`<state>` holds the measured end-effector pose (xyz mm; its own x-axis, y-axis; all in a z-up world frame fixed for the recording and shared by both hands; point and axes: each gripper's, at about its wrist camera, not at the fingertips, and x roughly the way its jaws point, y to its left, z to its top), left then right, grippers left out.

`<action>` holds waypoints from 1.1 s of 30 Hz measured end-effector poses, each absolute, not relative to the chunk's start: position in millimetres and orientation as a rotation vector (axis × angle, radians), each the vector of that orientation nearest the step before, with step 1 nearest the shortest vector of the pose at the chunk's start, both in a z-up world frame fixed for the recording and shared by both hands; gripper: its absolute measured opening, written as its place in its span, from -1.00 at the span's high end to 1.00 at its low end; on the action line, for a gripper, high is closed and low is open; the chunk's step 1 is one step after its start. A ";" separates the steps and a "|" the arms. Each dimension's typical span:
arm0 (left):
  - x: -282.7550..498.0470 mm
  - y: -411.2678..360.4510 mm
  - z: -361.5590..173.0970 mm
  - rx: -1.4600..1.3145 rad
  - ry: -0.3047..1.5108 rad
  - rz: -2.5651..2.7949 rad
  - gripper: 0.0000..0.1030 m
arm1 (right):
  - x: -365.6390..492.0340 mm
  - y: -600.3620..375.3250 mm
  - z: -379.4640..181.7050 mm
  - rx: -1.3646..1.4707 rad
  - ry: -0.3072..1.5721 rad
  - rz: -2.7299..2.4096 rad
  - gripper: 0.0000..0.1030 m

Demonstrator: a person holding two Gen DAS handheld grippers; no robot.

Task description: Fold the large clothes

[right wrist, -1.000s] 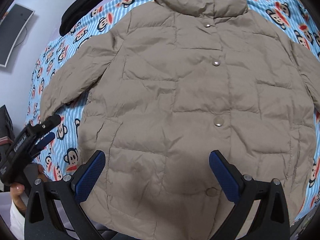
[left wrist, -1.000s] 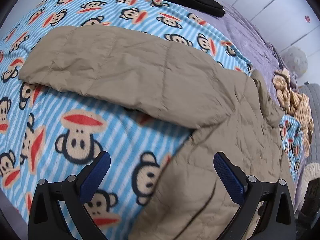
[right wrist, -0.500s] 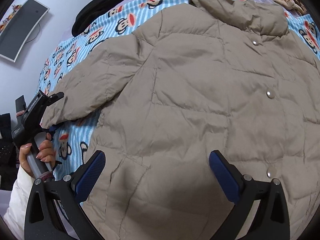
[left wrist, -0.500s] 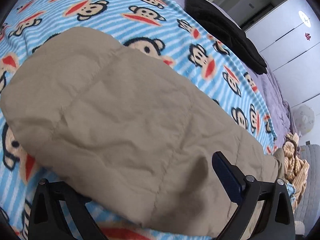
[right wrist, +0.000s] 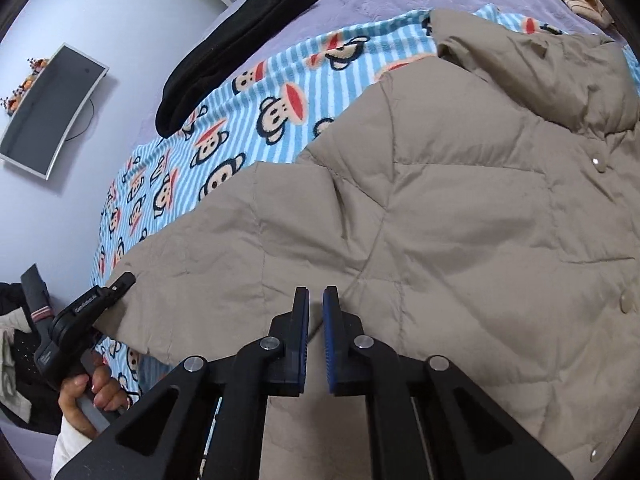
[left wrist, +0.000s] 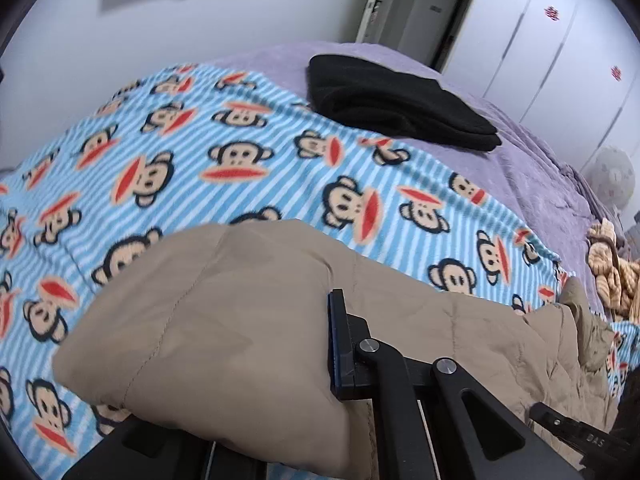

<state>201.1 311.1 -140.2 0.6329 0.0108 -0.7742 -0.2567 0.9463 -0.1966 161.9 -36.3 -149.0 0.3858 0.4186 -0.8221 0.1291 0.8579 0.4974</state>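
A tan puffer jacket (right wrist: 460, 220) lies front up on a blue striped monkey-print blanket (left wrist: 240, 168), collar at the far right. Its sleeve (left wrist: 224, 332) stretches toward the left gripper. My left gripper (left wrist: 304, 360) is shut on the sleeve's cuff end; the cloth drapes over and hides the left finger. It shows from outside in the right wrist view (right wrist: 92, 308) at the cuff. My right gripper (right wrist: 316, 320) is shut, its blue pads nearly touching, pinching the jacket fabric where the sleeve meets the body.
A folded black garment (left wrist: 396, 104) lies on the purple bedspread (left wrist: 528, 168) beyond the blanket. A striped tan garment (left wrist: 608, 272) sits at the right. A wall monitor (right wrist: 48, 112) hangs at left. White closet doors (left wrist: 540, 40) stand behind the bed.
Both grippers went from open to shut. The left moved onto the sleeve cuff and closed on it. The right moved left to the sleeve's base and closed on the fabric.
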 end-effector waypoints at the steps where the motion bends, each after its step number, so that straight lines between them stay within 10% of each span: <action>1: 199.2 302.7 -130.3 -0.273 0.855 0.139 0.83 | 164.8 -30.1 -154.1 0.548 1.174 0.219 0.84; 16: 189.5 40.7 -45.5 -0.067 0.761 -0.416 0.83 | 158.1 -42.7 -196.4 0.718 1.292 0.339 0.87; 23: 157.4 -114.4 -116.1 0.149 0.903 -0.565 0.82 | 95.1 -177.7 -159.8 0.668 1.184 0.032 0.87; 33: 130.4 -131.8 -182.6 0.328 1.031 -0.489 0.81 | 50.5 -269.6 -185.4 0.714 1.220 -0.132 0.87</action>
<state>130.4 -131.8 -182.6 0.4221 -0.2325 -0.8762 0.5322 0.8460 0.0319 50.5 -269.6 -185.4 0.3653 0.2754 -0.8892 0.4592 0.7776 0.4295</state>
